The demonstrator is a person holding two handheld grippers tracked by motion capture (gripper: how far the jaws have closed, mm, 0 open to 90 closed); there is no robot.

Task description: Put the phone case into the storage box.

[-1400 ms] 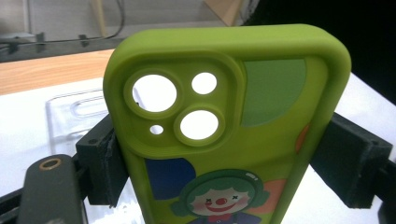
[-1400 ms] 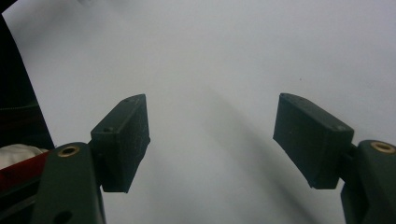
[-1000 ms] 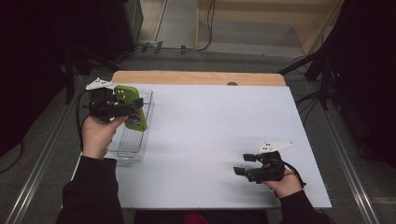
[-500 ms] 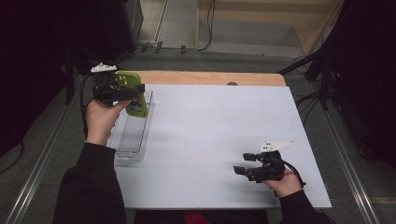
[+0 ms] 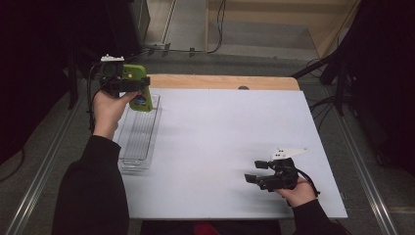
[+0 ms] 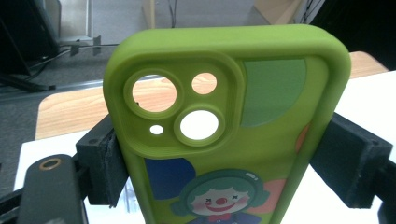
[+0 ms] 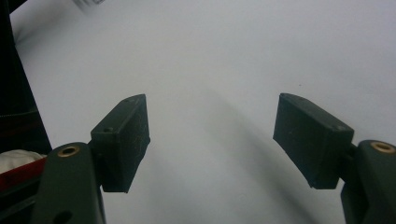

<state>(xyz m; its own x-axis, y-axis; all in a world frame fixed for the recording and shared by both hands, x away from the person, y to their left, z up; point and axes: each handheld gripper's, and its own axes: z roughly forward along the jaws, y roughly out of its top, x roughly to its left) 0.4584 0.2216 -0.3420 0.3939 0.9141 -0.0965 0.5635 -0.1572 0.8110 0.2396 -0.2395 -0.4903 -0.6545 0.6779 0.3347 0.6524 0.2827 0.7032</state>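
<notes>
My left gripper is raised above the far left of the white table, shut on a green phone case. In the left gripper view the green phone case stands upright between the two black pads, with camera cut-outs at its top and a clown picture lower down. My right gripper rests low near the table's front right, open, with nothing between its pads but bare white table.
A clear plastic tray lies along the table's left side, below and just in front of the raised case. A wooden strip runs along the table's far edge. Cables and dark floor lie beyond.
My left gripper has lifted the green case up and away from the tray, toward the far left corner. The right gripper has stayed put.
</notes>
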